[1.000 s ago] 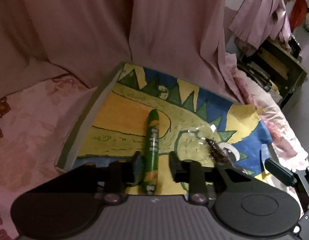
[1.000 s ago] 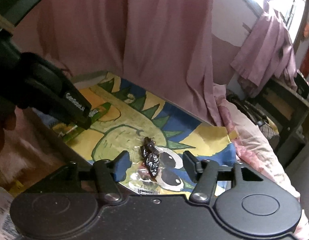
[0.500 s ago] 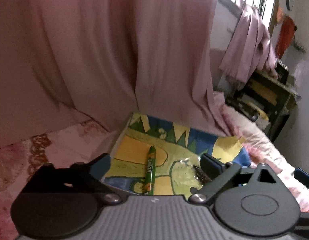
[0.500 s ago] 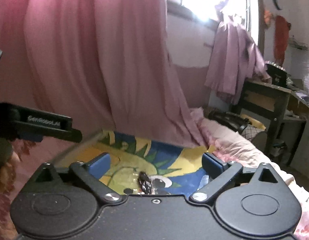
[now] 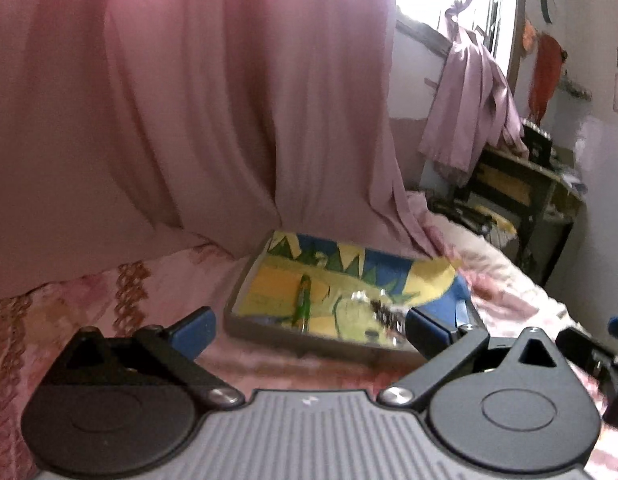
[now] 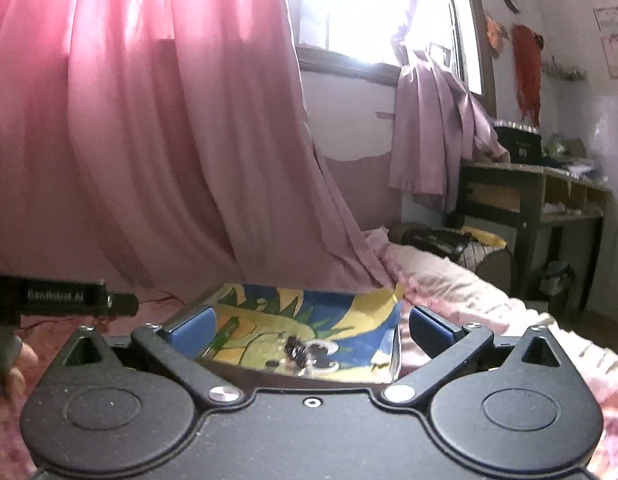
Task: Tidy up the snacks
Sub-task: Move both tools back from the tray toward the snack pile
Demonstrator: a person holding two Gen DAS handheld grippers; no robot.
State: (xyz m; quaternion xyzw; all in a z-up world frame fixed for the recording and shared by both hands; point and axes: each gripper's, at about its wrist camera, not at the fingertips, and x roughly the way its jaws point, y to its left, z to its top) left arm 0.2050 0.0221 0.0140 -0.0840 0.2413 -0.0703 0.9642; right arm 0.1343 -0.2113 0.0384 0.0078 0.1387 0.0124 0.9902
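Bed's tray (image 5: 245, 322) now farther; snacks released.

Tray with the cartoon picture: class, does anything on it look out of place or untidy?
Nothing stands out. On the tray, the green snack stick and the dark clear-wrapped snack lie flat and apart; nothing spilled.

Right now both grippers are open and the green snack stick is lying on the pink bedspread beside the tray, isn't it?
Not quite. The green snack stick lies inside the tray, on its colourful picture, as the left wrist view shows. Both the left gripper and the right gripper are indeed open, with nothing between their jaws.
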